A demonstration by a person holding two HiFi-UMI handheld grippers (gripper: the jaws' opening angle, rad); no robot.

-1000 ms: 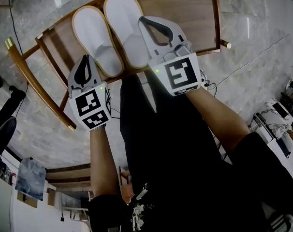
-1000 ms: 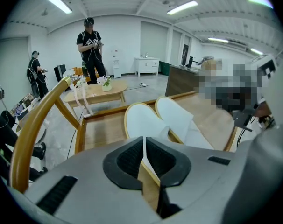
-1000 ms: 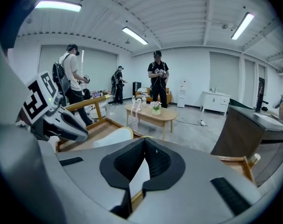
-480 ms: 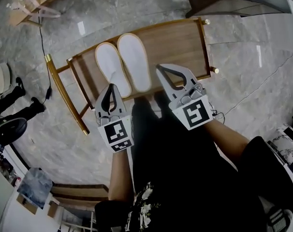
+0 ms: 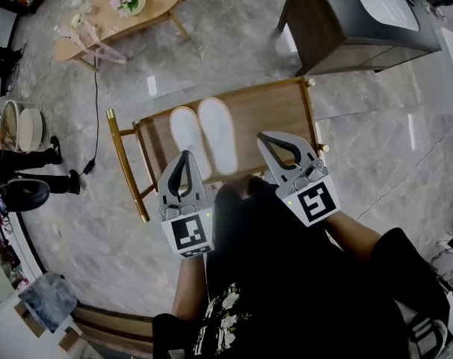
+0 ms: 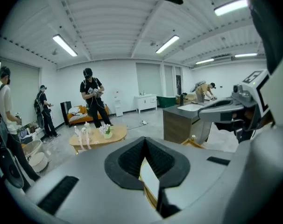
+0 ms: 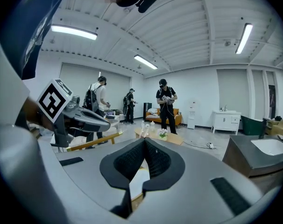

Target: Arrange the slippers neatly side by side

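Two white slippers [image 5: 204, 137] lie side by side, toes toward me, on a low wooden rack [image 5: 267, 111] with gold legs. Both grippers are held high above it, near my body. My left gripper [image 5: 185, 155] hangs over the rack's near edge beside the left slipper, jaws shut and empty. My right gripper [image 5: 264, 137] is over the bare right part of the rack, also shut with nothing in it. In the left gripper view the shut pads [image 6: 145, 141] point across the room, and the right gripper [image 6: 235, 111] shows at the right. In the right gripper view its pads [image 7: 145, 143] are closed too.
A dark cabinet with a white top [image 5: 361, 17] stands beyond the rack at the right. An oval wooden coffee table [image 5: 122, 10] with flowers is at the far left. Several people [image 6: 92, 101] stand in the room. A cable [image 5: 96, 111] trails across the marble floor.
Both grippers have risen away from the rack and the slippers, and the head view has pulled back, so the rack looks smaller. The slippers have stayed in place.
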